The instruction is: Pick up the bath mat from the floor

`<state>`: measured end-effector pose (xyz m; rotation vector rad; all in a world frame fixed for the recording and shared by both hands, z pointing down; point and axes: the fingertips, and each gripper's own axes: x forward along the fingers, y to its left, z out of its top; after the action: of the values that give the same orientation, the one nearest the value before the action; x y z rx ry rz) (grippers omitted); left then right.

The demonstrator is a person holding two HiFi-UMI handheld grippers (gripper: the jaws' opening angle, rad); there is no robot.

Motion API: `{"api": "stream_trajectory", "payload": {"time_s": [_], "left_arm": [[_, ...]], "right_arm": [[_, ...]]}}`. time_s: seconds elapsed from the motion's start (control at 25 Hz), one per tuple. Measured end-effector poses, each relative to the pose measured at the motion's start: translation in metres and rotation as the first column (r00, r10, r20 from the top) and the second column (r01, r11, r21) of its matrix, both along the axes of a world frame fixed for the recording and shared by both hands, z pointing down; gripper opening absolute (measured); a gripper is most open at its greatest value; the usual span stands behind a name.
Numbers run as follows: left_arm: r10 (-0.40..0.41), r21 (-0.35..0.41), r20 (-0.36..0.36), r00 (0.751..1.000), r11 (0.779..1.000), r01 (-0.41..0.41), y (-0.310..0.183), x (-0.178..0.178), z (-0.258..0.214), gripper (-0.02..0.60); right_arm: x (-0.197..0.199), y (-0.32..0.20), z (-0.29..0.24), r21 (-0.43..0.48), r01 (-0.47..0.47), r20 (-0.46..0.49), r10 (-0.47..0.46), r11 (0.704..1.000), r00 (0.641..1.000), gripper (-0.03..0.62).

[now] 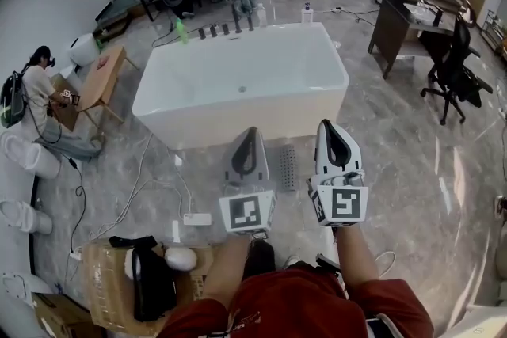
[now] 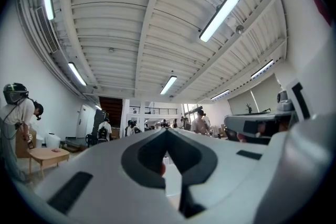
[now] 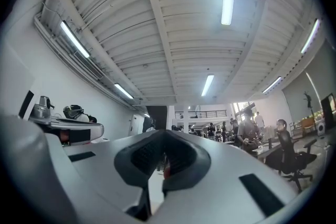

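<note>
Standing before the white bathtub (image 1: 238,103), the person held both tools aimed up at the room rather than down at the floor (image 1: 396,170). The left gripper (image 1: 250,132) had its jaws pressed together with nothing between them. The right gripper (image 1: 327,125) was likewise closed and empty. The bath mat (image 1: 287,168), a small grey dotted rectangle, lay flat on the floor just beside the tub's base and showed between the two grippers in the head view. Neither tool touched it.

Assessment: the task stood at the approach step, with no grasp begun. The next move would call for tipping a gripper downward, parting its jaws and lowering them to an edge of the mat. Lying so flat, the mat probably offered little to pinch except at that edge.
</note>
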<state>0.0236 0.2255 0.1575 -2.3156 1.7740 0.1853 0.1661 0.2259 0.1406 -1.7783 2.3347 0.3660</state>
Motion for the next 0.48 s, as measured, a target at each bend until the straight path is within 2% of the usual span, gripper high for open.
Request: {"api": "stream_trajectory", "payload": {"time_s": [0.16, 0.24, 0.48], "left_arm": [[0.001, -0.018, 0.012, 1.000, 1.000, -0.001, -0.028, -0.015, 0.012, 0.014], [0.001, -0.025, 0.015, 1.000, 1.000, 0.000, -0.043, -0.024, 0.017, 0.014], [-0.006, -0.049, -0.009, 1.000, 0.999, 0.006, -0.085, -0.065, 0.024, 0.014]], "right_arm": [[-0.013, -0.027, 0.008, -0.018, -0.015, 0.010, 0.015, 1.000, 1.000, 0.011], [-0.024, -0.040, 0.012, -0.013, -0.031, -0.024, 0.031, 0.999, 0.999, 0.011], [-0.066, -0.083, 0.019, -0.037, -0.022, -0.037, 0.021, 0.999, 0.999, 0.011]]}}
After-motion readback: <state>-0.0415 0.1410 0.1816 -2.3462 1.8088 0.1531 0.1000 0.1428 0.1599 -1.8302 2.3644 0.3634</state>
